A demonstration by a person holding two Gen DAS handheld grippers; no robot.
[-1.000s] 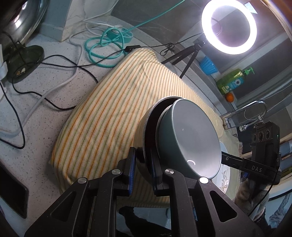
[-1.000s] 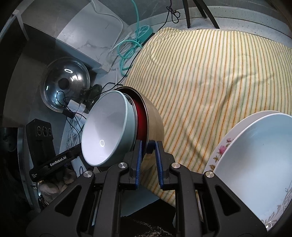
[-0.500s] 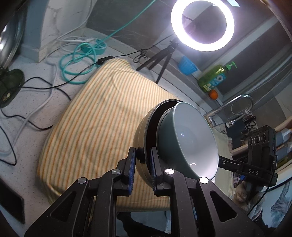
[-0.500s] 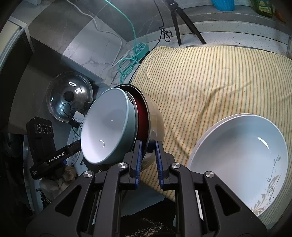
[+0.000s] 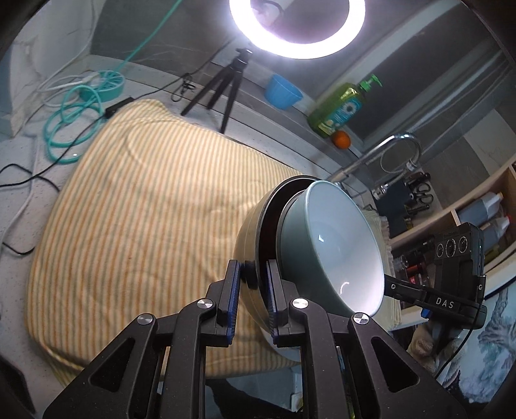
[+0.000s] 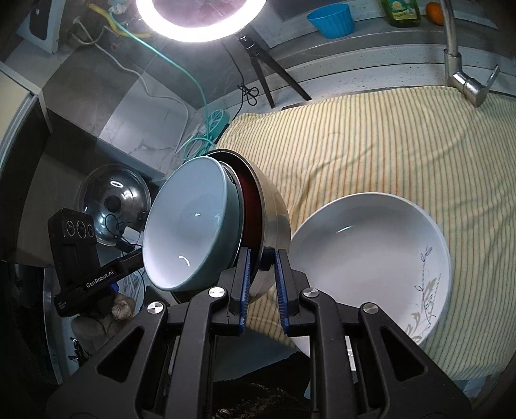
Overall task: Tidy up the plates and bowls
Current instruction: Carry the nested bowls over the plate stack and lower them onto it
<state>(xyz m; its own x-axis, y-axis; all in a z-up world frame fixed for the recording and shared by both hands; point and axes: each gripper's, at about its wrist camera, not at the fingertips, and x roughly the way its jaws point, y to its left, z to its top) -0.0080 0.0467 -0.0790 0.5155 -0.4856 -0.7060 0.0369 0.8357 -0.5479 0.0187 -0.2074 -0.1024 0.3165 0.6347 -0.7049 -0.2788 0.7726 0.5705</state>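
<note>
A teal bowl [image 5: 338,251] [image 6: 190,232] sits nested in a larger metal bowl [image 5: 248,238] [image 6: 274,209] with a dark red inside. The stack is tipped on its side in the air above a yellow striped cloth [image 5: 145,209] [image 6: 354,145]. My left gripper [image 5: 253,283] is shut on the metal bowl's rim from one side. Opposite it, my right gripper [image 6: 261,267] pinches the same rim. A wide white bowl [image 6: 371,258] with a leaf pattern lies on the cloth just right of the stack.
A ring light [image 5: 296,29] on a tripod [image 5: 222,93] stands behind the cloth, with a blue cup [image 5: 282,92], a green soap bottle [image 5: 342,109] and an orange [image 5: 341,139]. A faucet [image 6: 464,77] is at the right, a pot lid [image 6: 113,209] and cables [image 5: 77,122] at the left.
Both grippers have risen and drawn back with the nested bowls held between them. The cloth looks farther below, and the white bowl now shows whole in the right wrist view.
</note>
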